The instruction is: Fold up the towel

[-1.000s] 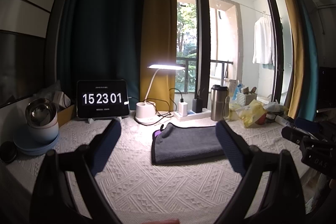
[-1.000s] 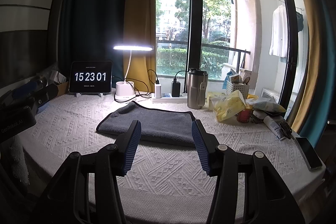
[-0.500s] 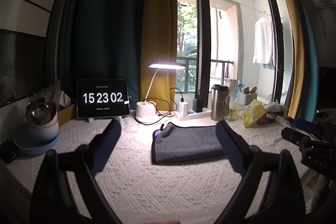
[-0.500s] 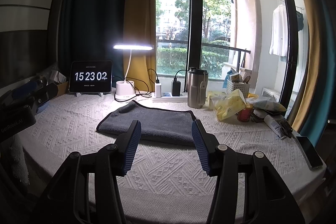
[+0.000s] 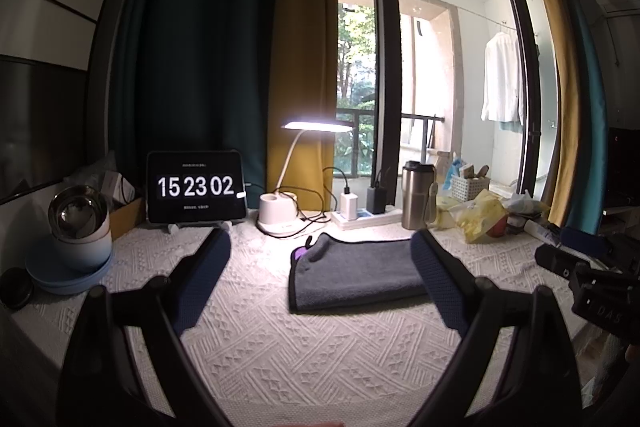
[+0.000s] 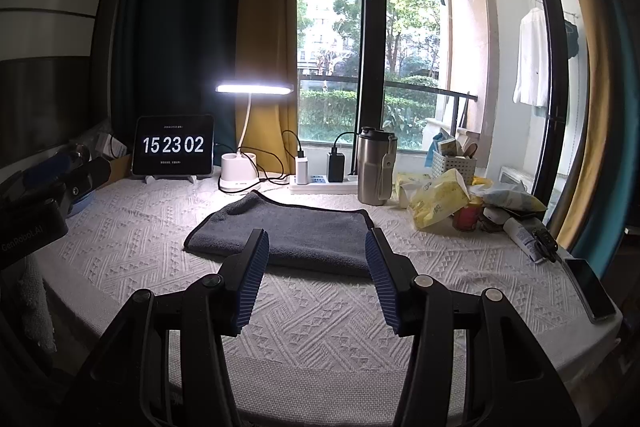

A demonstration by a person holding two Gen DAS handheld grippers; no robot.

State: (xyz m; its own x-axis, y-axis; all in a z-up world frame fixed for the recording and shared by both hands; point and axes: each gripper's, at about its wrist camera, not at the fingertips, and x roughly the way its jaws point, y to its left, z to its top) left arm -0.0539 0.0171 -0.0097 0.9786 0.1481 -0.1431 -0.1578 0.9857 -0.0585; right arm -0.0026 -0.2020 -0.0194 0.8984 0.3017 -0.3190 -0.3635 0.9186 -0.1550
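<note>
Left gripper (image 5: 320,263) and right gripper (image 6: 316,255): jaws spread, empty, above the table (image 6: 320,311). Folded grey towel (image 6: 292,233) lies flat; its near edge is partly hidden behind the fingertips (image 6: 256,247).

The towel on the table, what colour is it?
Dark grey towel with black edging, clearest in the right wrist view.

A tablet clock (image 5: 196,187) standing beyond the left gripper's left finger shows "15 23 02" in large white digits. The left gripper (image 6: 28,223), seen left of the right gripper's fingers, carries the lettering "GenRobot.AI". Smaller print is unreadable.
</note>
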